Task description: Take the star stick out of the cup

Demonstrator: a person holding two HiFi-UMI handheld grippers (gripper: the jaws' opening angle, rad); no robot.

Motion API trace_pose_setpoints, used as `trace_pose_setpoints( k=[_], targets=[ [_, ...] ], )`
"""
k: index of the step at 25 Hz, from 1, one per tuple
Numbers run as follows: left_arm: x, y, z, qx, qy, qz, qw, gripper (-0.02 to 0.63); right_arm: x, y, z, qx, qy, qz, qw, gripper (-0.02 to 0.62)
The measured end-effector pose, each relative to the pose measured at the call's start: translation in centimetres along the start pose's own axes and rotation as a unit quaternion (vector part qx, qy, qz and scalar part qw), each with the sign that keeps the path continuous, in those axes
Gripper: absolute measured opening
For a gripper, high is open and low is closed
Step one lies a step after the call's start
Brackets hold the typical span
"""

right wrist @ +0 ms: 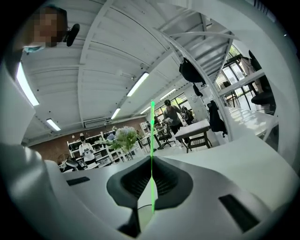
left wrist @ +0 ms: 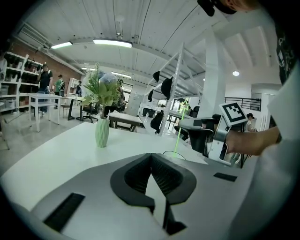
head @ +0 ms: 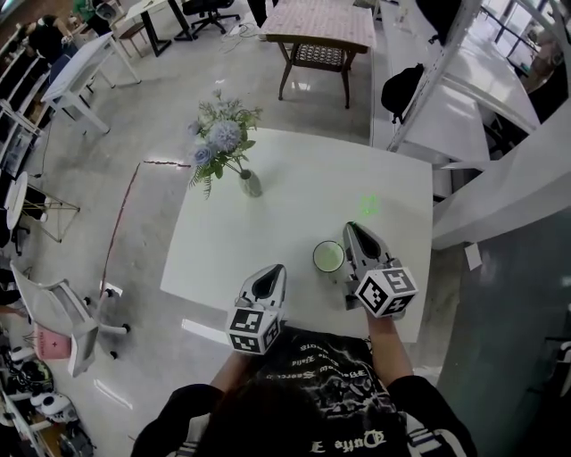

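Note:
A thin green star stick [right wrist: 152, 140] stands upright between my right gripper's [right wrist: 152, 165] jaws, which are shut on its shaft. Its lower end reaches down toward the cup. In the head view the cup [head: 328, 257] has a green inside and stands near the table's front edge. The right gripper [head: 351, 228] is just right of it, and the pale green star [head: 368, 203] shows beyond. My left gripper [head: 270, 273] hovers left of the cup, shut with nothing in it. The left gripper view shows the stick [left wrist: 177, 139] rising from the cup rim [left wrist: 174, 153] beside the right gripper [left wrist: 199, 130].
A pale green vase with blue flowers [head: 251, 183] stands at the back left of the white table [head: 294, 201]. White shelving [head: 500, 134] rises to the right. A wooden table [head: 319, 27] stands beyond, and a white chair [head: 62, 321] sits on the floor at left.

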State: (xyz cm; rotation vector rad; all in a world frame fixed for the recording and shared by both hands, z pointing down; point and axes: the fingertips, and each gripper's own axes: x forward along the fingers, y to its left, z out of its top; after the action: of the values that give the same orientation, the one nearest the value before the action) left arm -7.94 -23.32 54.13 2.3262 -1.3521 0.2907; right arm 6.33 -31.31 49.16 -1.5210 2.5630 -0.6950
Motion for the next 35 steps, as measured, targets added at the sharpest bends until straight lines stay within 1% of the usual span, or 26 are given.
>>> trace_pose_setpoints(
  k=[6, 10, 13, 17, 21, 27, 31, 35],
  targets=[
    [0.2, -0.9, 0.4, 0.001, -0.006, -0.006, 1.0000, 0.020, -1.8, 0.8, 3.0, -0.017, -0.026, 0.003, 1.000, 0.011],
    [0.5, -1.7, 0.8, 0.001, -0.011, -0.014, 0.9998, 0.020, -3.5, 0.6, 4.9, -0.017, -0.050, 0.000, 0.999, 0.011],
    [0.9, -2.2, 1.0, 0.004, -0.013, -0.022, 0.9997, 0.020, -4.7, 0.3, 5.9, -0.016, -0.070, -0.004, 0.997, 0.011],
    [1.3, -3.2, 1.3, 0.007, -0.016, -0.032, 0.9993, 0.020, -6.8, -0.5, 6.6, -0.032, -0.086, -0.013, 0.996, 0.011],
    [1.6, -4.0, 1.6, 0.009, -0.020, -0.041, 0.9989, 0.020, -8.7, -1.9, 6.2, -0.042, -0.080, -0.039, 0.995, 0.011],
    [1.8, -5.1, 1.7, 0.013, -0.020, -0.052, 0.9983, 0.020, -11.4, -4.0, 4.6, -0.041, -0.056, -0.080, 0.994, 0.011],
    [2.0, -5.7, 1.6, 0.017, -0.020, -0.059, 0.9979, 0.020, -12.7, -4.8, 3.0, -0.049, -0.039, -0.102, 0.993, 0.011],
    [2.0, -6.5, 1.5, 0.019, -0.019, -0.067, 0.9974, 0.020, -13.9, -5.2, 1.1, -0.043, -0.025, -0.118, 0.992, 0.011]
  ],
)
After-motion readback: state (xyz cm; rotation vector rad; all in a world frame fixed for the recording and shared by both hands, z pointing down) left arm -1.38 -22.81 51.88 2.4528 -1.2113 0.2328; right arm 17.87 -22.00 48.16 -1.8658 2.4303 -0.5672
